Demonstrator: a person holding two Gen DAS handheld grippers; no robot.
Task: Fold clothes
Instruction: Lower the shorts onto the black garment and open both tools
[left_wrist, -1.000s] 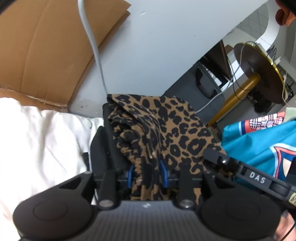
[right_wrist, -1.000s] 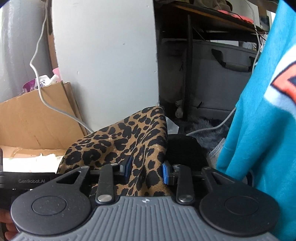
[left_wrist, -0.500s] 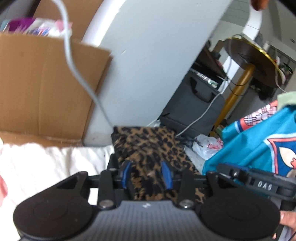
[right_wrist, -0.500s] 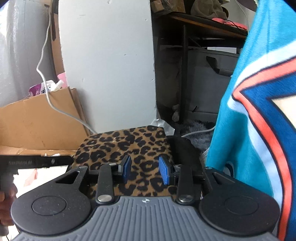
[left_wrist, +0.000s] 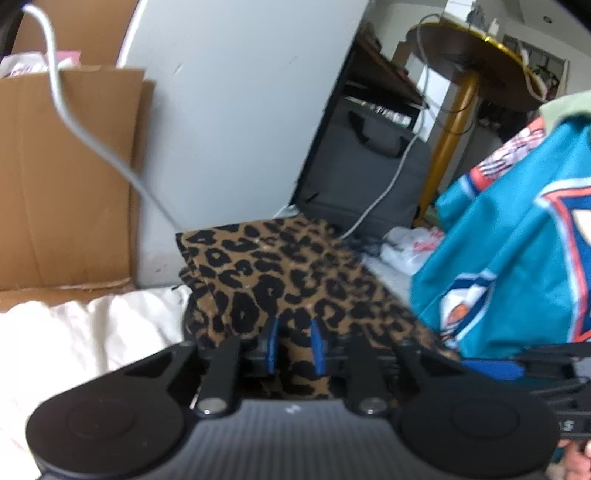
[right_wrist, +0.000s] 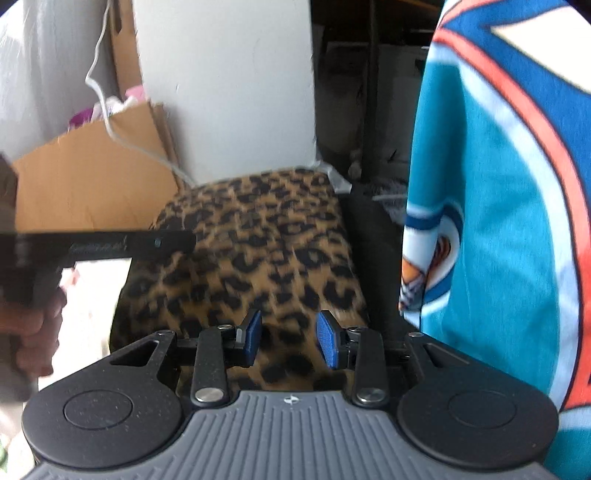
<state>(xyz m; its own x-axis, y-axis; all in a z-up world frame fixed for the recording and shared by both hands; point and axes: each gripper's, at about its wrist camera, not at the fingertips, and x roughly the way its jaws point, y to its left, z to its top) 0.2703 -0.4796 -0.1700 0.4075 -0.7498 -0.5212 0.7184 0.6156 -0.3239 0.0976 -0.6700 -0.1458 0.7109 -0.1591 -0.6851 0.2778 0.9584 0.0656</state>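
Observation:
A leopard-print garment (left_wrist: 295, 280) (right_wrist: 258, 243) hangs stretched between both grippers, above a white sheet (left_wrist: 85, 332). My left gripper (left_wrist: 295, 345) is shut on its near edge, with cloth pinched between the blue pads. My right gripper (right_wrist: 290, 338) is shut on the same edge, and the fabric runs out flat ahead of its pads. The left gripper's black body (right_wrist: 129, 242) and the hand holding it (right_wrist: 33, 332) show at the left of the right wrist view. The right gripper's body (left_wrist: 517, 365) shows at the lower right of the left wrist view.
A teal printed jersey (left_wrist: 517, 240) (right_wrist: 498, 221) hangs close on the right. Behind stand a cardboard box (left_wrist: 70, 177), a white panel (left_wrist: 240, 110) with a grey cable (left_wrist: 92, 136), a dark case (left_wrist: 362, 177) and a round table on a gold post (left_wrist: 458, 110).
The garment has gone from a bunched fold to a flat, spread sheet. Both grippers have tilted upward with it, and the jersey now fills more of the right wrist view.

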